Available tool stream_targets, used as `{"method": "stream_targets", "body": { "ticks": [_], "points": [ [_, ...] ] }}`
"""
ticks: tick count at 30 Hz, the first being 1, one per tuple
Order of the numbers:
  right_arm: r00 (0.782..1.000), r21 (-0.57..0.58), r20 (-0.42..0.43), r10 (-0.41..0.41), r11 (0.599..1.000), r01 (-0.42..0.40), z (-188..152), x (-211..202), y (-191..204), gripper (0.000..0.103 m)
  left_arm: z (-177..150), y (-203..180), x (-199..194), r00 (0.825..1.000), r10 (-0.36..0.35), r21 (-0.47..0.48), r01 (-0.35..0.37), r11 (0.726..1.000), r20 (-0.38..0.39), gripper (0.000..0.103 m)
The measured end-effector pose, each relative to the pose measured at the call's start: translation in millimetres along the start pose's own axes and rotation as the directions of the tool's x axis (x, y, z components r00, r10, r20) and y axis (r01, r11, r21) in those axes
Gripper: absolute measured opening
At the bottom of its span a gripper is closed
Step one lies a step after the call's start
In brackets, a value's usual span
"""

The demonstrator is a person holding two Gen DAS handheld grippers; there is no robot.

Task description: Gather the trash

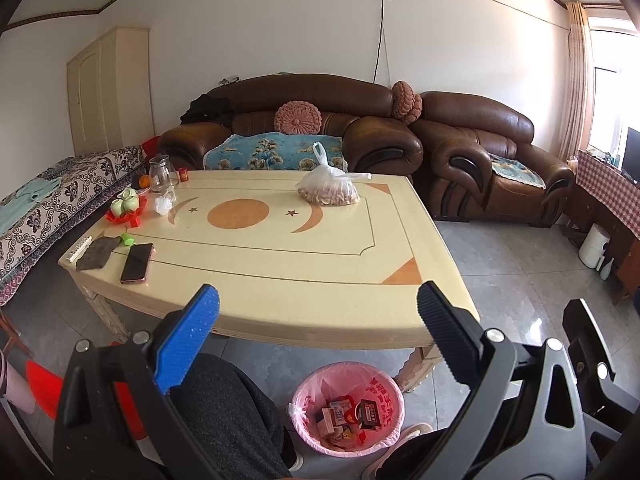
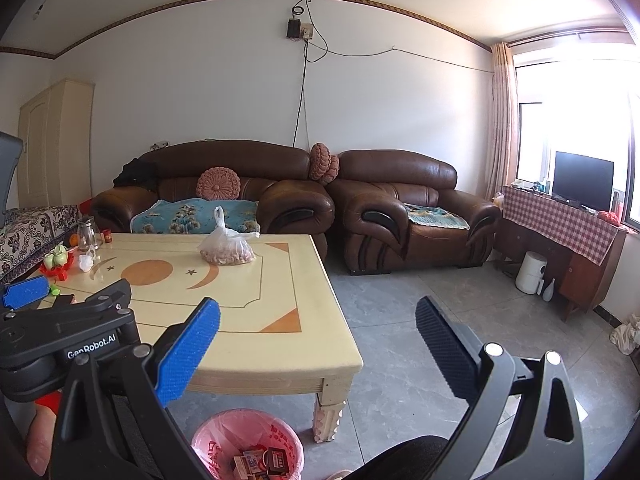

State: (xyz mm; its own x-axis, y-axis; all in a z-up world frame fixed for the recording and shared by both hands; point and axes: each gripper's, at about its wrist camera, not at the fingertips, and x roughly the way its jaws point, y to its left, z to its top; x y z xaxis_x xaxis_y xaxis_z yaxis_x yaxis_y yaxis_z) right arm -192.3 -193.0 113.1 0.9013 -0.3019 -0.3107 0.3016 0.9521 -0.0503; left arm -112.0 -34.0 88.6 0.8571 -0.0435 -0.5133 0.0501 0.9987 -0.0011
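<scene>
A pink-lined trash bin (image 1: 347, 408) stands on the floor at the table's near corner and holds several small boxes; it also shows in the right wrist view (image 2: 248, 446). My left gripper (image 1: 318, 308) is open and empty, held above the near edge of the cream table (image 1: 280, 264). My right gripper (image 2: 318, 316) is open and empty, to the right of the left one, over the table's right corner. A crumpled white wrapper (image 1: 164, 205) lies near the glass jar (image 1: 162, 174) at the table's far left.
On the table are a bag of nuts (image 1: 330, 190), a phone (image 1: 137, 263), a dark cloth (image 1: 98, 253), a remote (image 1: 79, 249), a red tray with green cups (image 1: 126, 206) and a green cap (image 1: 127, 239). Brown sofas (image 1: 304, 128) stand behind. The person's knees are below.
</scene>
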Motion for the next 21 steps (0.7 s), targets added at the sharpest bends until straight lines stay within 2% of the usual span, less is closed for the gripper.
{"method": "stream_targets", "body": {
  "ticks": [21],
  "points": [
    [1.0,-0.003,0.01,0.002,1.0,-0.002,3.6,-0.6,4.9,0.096,4.1,0.7,-2.0,1.0,0.007,-0.002,-0.007,1.0,0.01,0.097]
  ]
}}
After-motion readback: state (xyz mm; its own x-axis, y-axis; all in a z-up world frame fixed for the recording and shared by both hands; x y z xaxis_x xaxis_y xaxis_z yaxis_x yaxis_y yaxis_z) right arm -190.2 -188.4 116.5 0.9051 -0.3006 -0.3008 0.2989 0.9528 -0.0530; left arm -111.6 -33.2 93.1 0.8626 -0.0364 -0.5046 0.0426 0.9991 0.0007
